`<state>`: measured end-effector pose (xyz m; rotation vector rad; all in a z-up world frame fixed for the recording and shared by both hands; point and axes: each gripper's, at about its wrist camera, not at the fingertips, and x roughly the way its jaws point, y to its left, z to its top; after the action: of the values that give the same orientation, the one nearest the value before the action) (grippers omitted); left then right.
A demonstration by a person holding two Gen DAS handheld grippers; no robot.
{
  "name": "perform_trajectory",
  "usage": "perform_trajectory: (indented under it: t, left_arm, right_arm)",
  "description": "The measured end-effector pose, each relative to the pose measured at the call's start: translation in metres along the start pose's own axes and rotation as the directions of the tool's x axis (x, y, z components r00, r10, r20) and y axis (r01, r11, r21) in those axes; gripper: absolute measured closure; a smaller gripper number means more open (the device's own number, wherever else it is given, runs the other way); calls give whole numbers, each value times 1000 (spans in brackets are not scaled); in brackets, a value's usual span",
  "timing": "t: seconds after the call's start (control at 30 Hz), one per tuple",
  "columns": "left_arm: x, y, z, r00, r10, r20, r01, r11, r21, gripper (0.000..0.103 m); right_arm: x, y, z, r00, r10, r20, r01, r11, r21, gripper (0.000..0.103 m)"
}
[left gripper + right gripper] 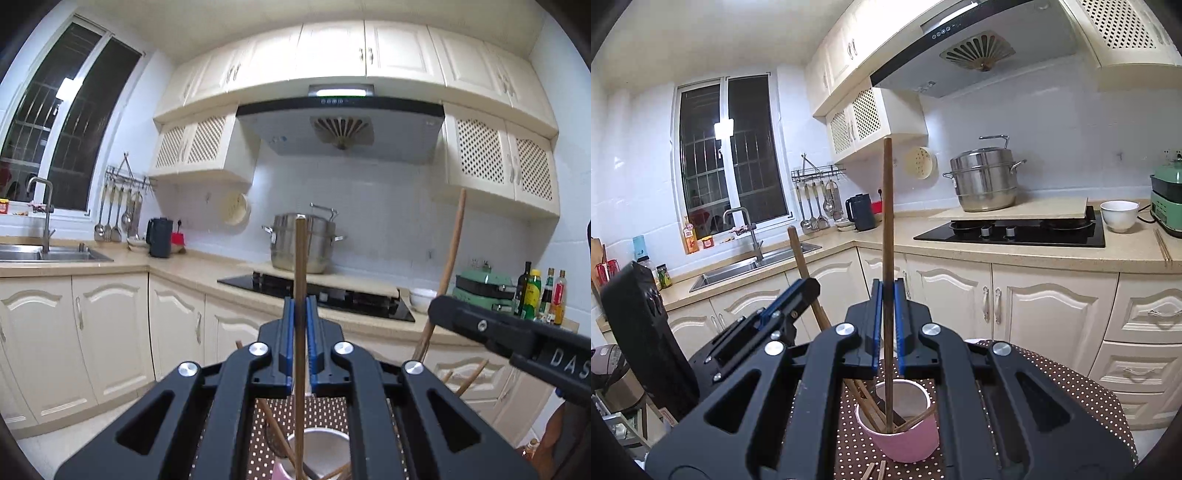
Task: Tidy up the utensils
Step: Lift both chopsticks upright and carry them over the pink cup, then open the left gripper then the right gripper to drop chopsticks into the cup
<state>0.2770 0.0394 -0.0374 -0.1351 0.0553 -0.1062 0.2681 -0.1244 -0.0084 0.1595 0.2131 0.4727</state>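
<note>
A pink cup (905,439) stands on a brown polka-dot cloth (1071,398) and holds several wooden chopsticks. My right gripper (887,291) is shut on an upright brown chopstick (887,206) whose lower end is inside the cup. My left gripper (300,306) is shut on another upright chopstick (300,258), its lower end reaching down into the cup (321,454). The left gripper also shows in the right wrist view (798,295), with its chopstick (803,266) leaning. The right gripper's body (517,339) shows in the left wrist view with its chopstick (448,266).
Loose chopsticks (875,470) lie on the cloth in front of the cup, and a pair (1162,245) lies on the counter. A steel pot (984,179), black hob (1012,230), white bowl (1119,214), green appliance (1167,199) and sink (753,266) are beyond.
</note>
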Motion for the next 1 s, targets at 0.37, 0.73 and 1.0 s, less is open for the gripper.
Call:
perform_trajectory:
  t: [0.37,0.73,1.0]
  left_arm:
    - [-13,12,0,1000,3,-28,-4,999,-37,62]
    - [-32,10,-4,998,35,-46,-34,999,27,53]
    - [-44,23,-6,995,63,-82,-61,998,19,49]
  right_arm:
    - [2,5,-12,999,-9,-35,8,1000,-3,96]
    - [5,9,-28,997,-34,-67,34,999,-3,96]
    - [11,11,-40,993,-59,-104,60,998,4,95]
